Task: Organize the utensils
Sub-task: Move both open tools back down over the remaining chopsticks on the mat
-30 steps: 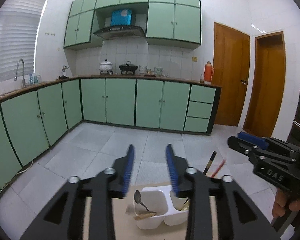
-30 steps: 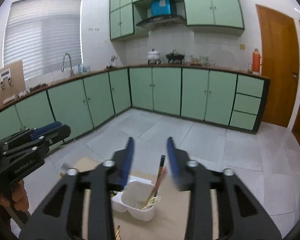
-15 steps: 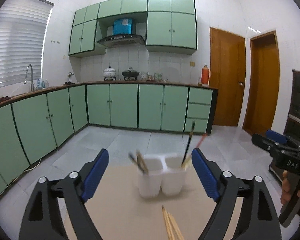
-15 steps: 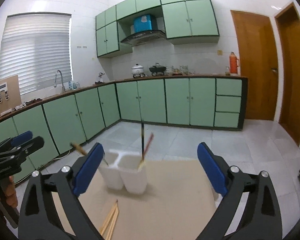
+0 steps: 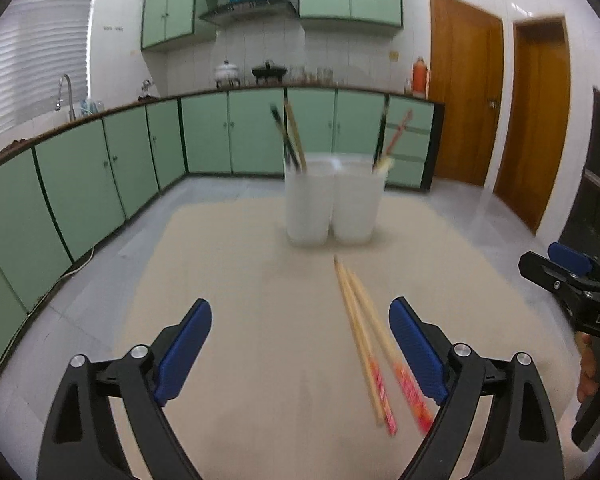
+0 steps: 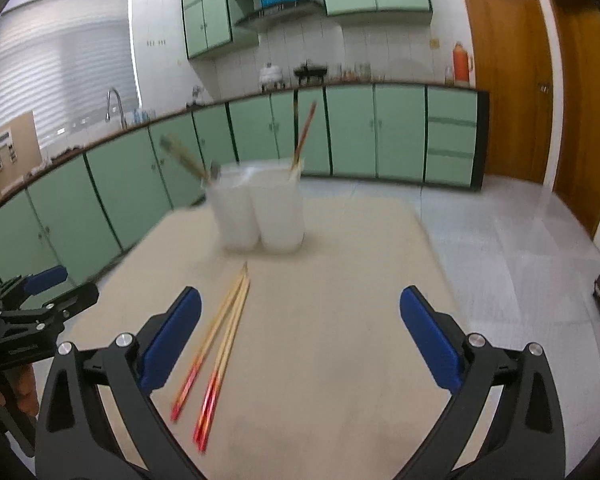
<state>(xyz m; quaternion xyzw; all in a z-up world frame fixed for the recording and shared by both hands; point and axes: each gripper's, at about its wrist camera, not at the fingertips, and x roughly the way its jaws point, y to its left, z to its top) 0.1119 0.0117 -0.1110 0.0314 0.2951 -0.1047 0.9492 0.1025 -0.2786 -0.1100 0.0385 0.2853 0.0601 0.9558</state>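
A white two-compartment holder [image 5: 332, 204] [image 6: 260, 216] stands upright at the far part of the beige table [image 5: 240, 280]. Its left cup holds dark and wooden handles [image 5: 290, 140]; its right cup holds a black and a red stick [image 5: 392, 136]. Wooden chopsticks with red ends [image 5: 364, 340] [image 6: 220, 336] lie loose on the table in front of it. My left gripper [image 5: 300, 344] has its jaws opening, with nothing gripped; the chopsticks lie near its right finger. My right gripper [image 6: 300, 336] is open and empty, with the chopsticks beside its left finger.
Each gripper shows in the other's view, the right gripper [image 5: 572, 280] at the table's right side and the left gripper [image 6: 32, 300] at its left, each held by a hand. Green kitchen cabinets [image 5: 100, 168] and a tiled floor surround the table. Wooden doors [image 5: 464, 100] stand at the right.
Both grippers have opened wide and sunk back toward the near table edge. The holder now stands farther ahead and is seen from the side, and the loose chopsticks have come into view.
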